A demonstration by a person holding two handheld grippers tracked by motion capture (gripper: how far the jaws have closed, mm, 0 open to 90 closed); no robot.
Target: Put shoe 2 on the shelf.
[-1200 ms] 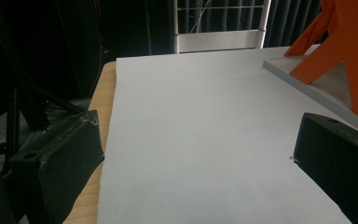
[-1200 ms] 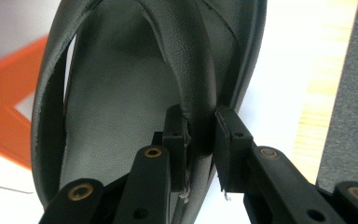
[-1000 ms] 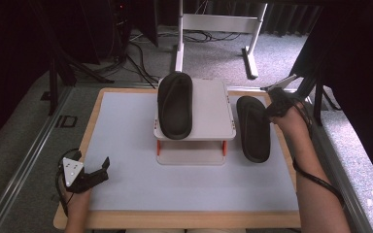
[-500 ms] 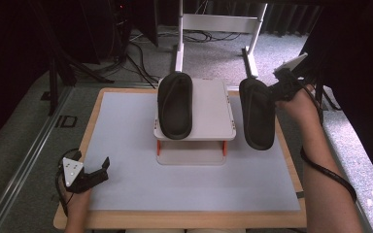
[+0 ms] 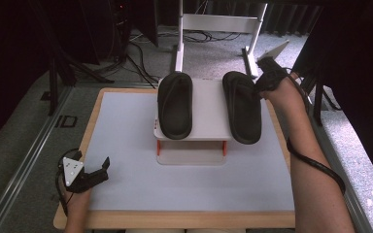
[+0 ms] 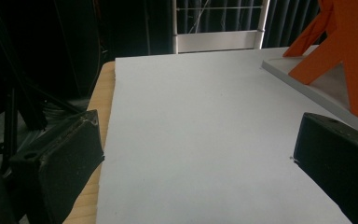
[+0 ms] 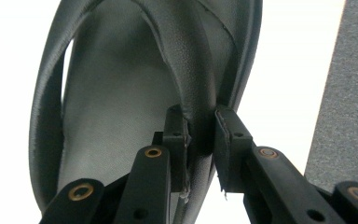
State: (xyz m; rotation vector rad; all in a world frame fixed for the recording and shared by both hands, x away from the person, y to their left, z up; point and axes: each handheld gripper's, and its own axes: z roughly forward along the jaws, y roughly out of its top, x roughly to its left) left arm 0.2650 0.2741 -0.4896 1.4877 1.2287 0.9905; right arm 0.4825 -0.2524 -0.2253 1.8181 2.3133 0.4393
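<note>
Two black flip-flop sandals are at a small white stand (image 5: 209, 111) with orange legs at the back middle of the board. The left sandal (image 5: 175, 104) lies flat on the stand. The right sandal (image 5: 243, 107) hangs over the stand's right edge, held up by my right gripper (image 5: 263, 82), which is shut on its strap (image 7: 193, 84). In the right gripper view both pads pinch that strap above the sandal's grey footbed (image 7: 116, 102). My left gripper (image 5: 97, 172) rests open at the board's near left corner, nothing between its fingers (image 6: 60, 163).
The grey mat (image 5: 126, 141) covers a wooden board (image 5: 92, 131). An orange stand leg (image 6: 349, 51) shows to the right in the left gripper view. A white metal frame (image 5: 213, 24) stands behind the table, with cables on the carpet.
My right gripper has lifted the right sandal off the mat and carried it left and back, so it now hangs at the stand's right edge. The left gripper stayed put.
</note>
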